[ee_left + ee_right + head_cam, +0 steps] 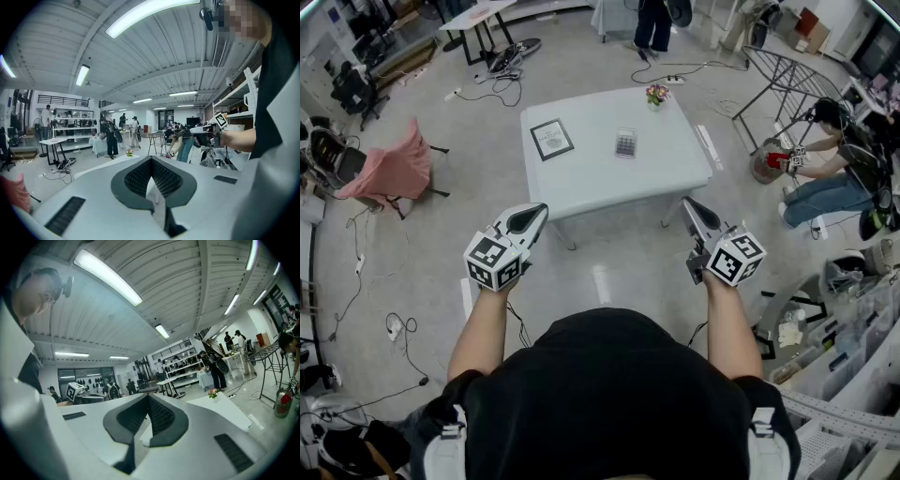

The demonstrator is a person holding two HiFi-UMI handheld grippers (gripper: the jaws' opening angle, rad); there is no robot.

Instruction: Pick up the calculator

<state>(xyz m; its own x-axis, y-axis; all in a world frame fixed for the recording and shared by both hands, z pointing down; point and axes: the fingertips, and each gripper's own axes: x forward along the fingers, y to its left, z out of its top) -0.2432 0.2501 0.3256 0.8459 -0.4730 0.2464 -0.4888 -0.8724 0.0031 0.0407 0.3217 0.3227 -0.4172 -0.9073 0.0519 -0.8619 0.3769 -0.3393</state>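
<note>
The calculator point(625, 142), small and grey, lies flat on the white table point(591, 173), right of its middle. Both grippers hang in the air short of the table's near edge, well apart from the calculator. My left gripper point(541, 209) is at the left, its jaws shut with nothing between them; its own view shows the pads point(140, 176) meeting at the tip. My right gripper point(685, 201) is at the right, also shut and empty, its pads point(161, 416) closed together. Neither gripper view shows the calculator.
A framed picture point(551, 139) lies on the table's left part and a small flower pot point(656, 95) stands at its far right corner. A chair under pink cloth point(389, 169) stands at left. A crouching person point(834, 164) and a metal rack point(787, 80) are at right. Cables point(394, 328) cross the floor.
</note>
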